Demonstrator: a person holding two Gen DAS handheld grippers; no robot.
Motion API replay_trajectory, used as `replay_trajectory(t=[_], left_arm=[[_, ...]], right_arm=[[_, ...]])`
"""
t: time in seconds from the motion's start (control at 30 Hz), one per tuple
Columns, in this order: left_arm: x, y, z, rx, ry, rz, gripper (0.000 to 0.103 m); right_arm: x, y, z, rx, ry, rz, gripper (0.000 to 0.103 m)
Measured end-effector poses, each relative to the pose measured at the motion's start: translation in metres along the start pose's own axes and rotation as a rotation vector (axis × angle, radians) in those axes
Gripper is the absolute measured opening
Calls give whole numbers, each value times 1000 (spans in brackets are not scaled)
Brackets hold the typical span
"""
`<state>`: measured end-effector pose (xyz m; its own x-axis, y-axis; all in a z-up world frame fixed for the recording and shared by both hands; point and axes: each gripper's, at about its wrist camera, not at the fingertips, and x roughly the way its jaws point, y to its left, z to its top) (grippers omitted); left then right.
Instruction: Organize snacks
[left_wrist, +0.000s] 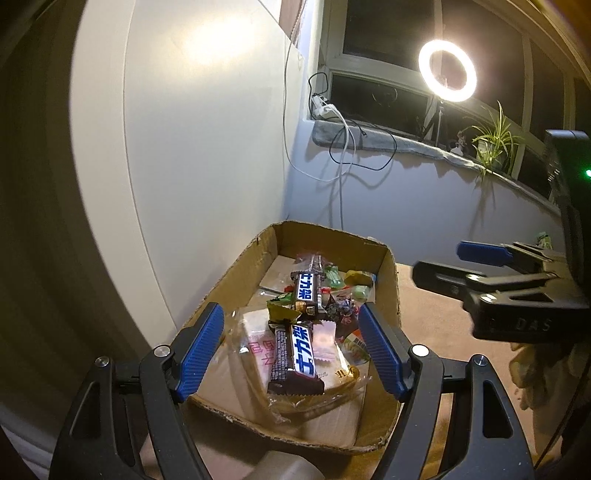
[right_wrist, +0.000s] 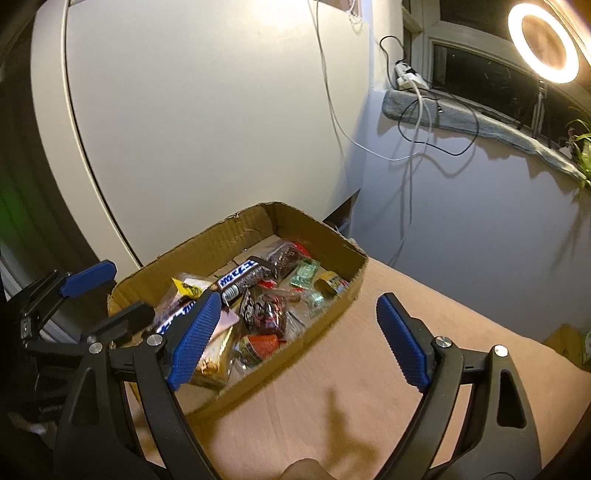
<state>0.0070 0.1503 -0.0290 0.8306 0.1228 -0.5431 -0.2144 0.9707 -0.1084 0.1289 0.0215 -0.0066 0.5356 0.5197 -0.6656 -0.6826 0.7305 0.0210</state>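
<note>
A shallow cardboard box (left_wrist: 388, 273) sits on the tan surface (right_wrist: 332, 387) against a white wall, its long axis running away from the left camera, and it is filled with loose wrapped snacks. Two dark brown chocolate bars with blue-and-white lettering lie in it. The near bar (left_wrist: 295, 360) rests on a clear-wrapped packet (left_wrist: 255, 343) with pink print, its length pointing roughly from the left claw toward the far end of the box. The far bar (left_wrist: 308, 293) lies nearly in line with it, further in. Their white characters look like Chinese script, but I cannot read them with confidence. The left claw (left_wrist: 291, 352) hangs over the near end of the box, spread wide with nothing between its blue pads, the near bar lying below the gap. The right claw (right_wrist: 306, 339) is also spread wide and empty, straddling the box's long side wall: one pad over the snacks, the other over the bare surface. On it the raised letters "DAS" show in the left view.
</note>
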Motion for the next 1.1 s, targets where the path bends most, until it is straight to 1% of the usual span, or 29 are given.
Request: replay_trajectory(t=[0.03,0.27,0.47,0.6,0.8,1.0,1.1], left_arm=[[-3,-1,-2,0,-5,3,81],[-17,-8,-6,8,-38,15,82],[-32,-15,-15,5,-55,9,82],[-45,-21,-24,1,-66,2,82],[-60,-28,-39,5,-73,-3,82],[-70,-31,-51,-12,-76,2,82],[-72,-33,-54,-16,-77,-1,82]], right_arm=[[-3,-1,-3,1,-3,-3,89],[-30,-8,-28,15,-12,-21,89],[-57,-10,-46,6,-42,-47,90],[-71,-8,-57,-6,-53,-64,95],[-85,-3,-78,-35,-71,-109,96],[-95,0,-94,-21,-87,-123,97],[-98,4,-101,-31,-98,-140,103]])
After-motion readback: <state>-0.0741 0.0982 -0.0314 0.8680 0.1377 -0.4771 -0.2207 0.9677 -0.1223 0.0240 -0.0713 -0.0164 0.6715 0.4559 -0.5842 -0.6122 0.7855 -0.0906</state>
